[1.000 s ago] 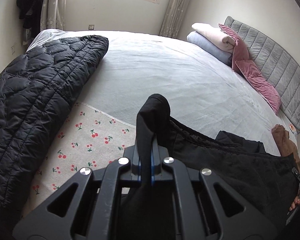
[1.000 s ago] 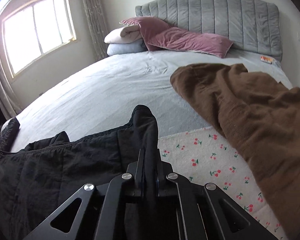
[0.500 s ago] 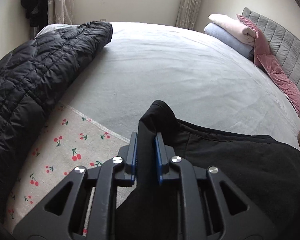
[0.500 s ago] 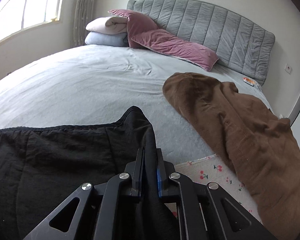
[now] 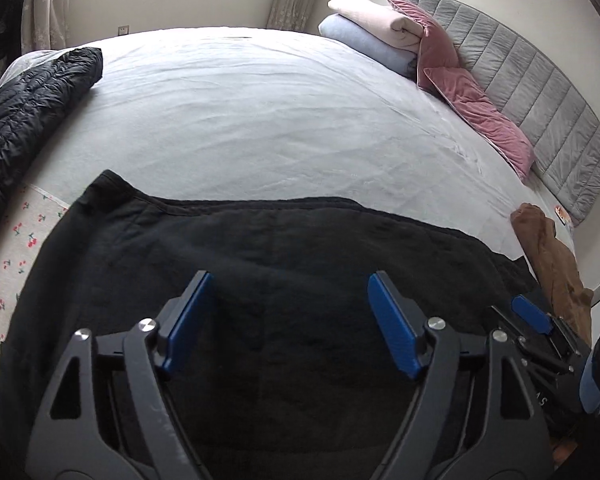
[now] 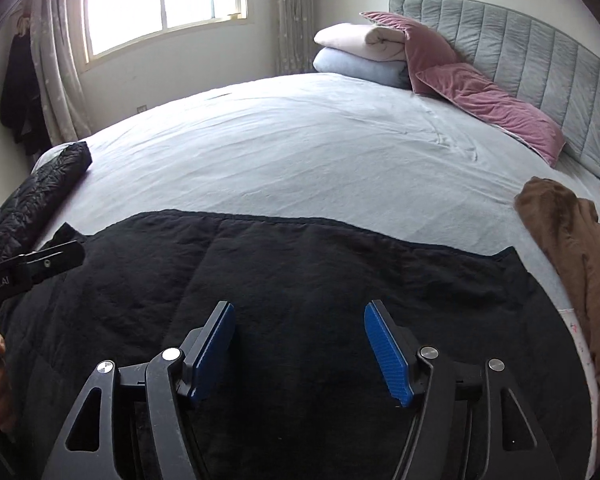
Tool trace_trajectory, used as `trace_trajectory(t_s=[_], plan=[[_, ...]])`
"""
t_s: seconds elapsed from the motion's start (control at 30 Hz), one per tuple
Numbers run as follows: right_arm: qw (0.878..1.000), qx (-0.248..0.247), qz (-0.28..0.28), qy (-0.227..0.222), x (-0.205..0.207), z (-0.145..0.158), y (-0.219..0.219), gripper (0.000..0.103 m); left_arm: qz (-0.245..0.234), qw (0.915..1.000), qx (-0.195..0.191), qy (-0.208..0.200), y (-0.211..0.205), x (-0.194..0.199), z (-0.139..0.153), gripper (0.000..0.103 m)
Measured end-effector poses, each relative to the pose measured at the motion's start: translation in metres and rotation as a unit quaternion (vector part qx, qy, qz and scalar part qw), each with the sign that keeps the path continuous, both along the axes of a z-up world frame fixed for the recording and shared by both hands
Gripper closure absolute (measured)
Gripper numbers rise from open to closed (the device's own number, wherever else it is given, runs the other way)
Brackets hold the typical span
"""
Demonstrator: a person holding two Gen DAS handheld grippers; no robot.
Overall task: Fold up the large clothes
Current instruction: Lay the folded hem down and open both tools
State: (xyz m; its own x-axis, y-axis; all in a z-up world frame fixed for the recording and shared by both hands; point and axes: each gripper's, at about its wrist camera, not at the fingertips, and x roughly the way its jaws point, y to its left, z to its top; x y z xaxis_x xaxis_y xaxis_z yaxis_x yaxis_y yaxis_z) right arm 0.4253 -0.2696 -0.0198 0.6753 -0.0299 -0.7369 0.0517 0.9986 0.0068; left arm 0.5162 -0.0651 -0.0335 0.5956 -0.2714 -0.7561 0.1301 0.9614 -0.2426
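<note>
A large black garment (image 5: 284, 256) (image 6: 300, 272) lies spread flat across the near part of the grey bed, its far edge running straight from left to right. My left gripper (image 5: 290, 286) hovers over the garment's near half, jaws opening, nothing between the blue pads. My right gripper (image 6: 300, 312) hangs over the same cloth further right, jaws likewise opening and empty. The right gripper's blue pad (image 5: 530, 312) shows at the left wrist view's right edge. The left gripper's black body (image 6: 32, 264) shows at the right wrist view's left edge, with a hand below it.
A black quilted jacket (image 5: 24, 112) (image 6: 32, 200) lies along the left side of the bed. A brown garment (image 5: 552, 260) (image 6: 572, 248) is heaped at the right. Pink pillows (image 5: 472, 104) and folded blankets (image 6: 360, 52) rest by the grey headboard. A cherry-print sheet (image 5: 8, 248) lies near left.
Both grippers held pinched folds of the black garment raised; now both have let go, jaws wide, and the garment lies flat on the bed. Both hands have pulled back.
</note>
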Motion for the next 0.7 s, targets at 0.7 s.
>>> trace_trajectory(t_s=[0.7], plan=[[0.995, 0.025, -0.094, 0.002, -0.140, 0.022, -0.131, 0.023, -0.008, 0.9951, 0.091, -0.037, 0.107, -0.102, 0.027, 0.020]])
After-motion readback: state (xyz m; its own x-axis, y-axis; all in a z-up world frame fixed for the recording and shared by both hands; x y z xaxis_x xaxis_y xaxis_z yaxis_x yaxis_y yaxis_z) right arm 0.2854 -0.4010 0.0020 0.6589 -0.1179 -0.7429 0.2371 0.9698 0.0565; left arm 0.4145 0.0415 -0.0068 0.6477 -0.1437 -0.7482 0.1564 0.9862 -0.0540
